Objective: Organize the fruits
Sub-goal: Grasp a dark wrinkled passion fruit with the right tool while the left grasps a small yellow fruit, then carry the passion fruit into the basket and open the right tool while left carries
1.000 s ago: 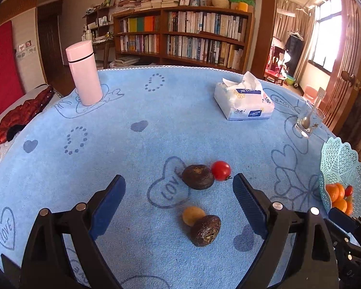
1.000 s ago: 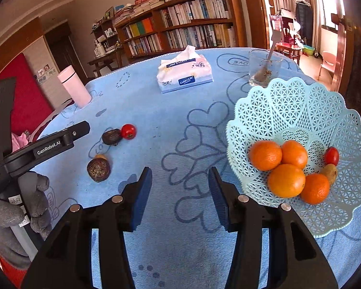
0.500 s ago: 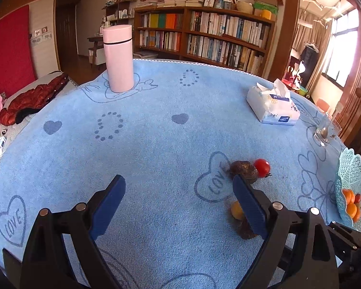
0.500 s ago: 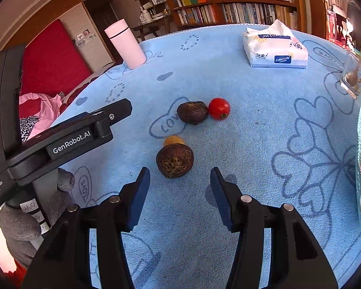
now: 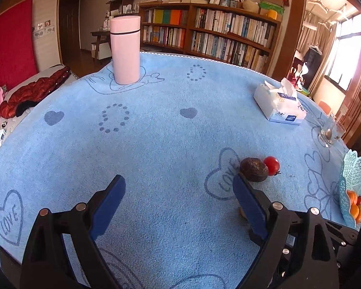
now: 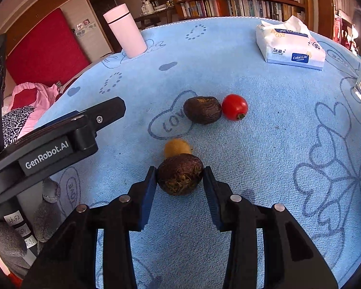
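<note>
Looked like somebody's lived-in home, a living room or study. A long wooden bookshelf (image 5: 211, 36) crammed with books ran along the back wall, clothes (image 5: 33, 94) were heaped on a bed or sofa at the side, and the table wore a blue towel-like cloth (image 5: 156, 132) printed with hearts.

A round table (image 5: 156, 144) wears a light blue towel-like cloth (image 6: 264, 144) printed with hearts, dotted rings and "LOVE". On the cloth stand a pink flask (image 5: 125, 49), a tissue pack (image 5: 280, 107), a glass (image 5: 329, 132) and a teal lattice basket (image 5: 352, 175). Nearer lie two dark wrinkled fruits (image 6: 202, 109) (image 6: 180, 174), a cherry tomato (image 6: 234, 107) and a small yellow fruit (image 6: 177, 147).
</note>
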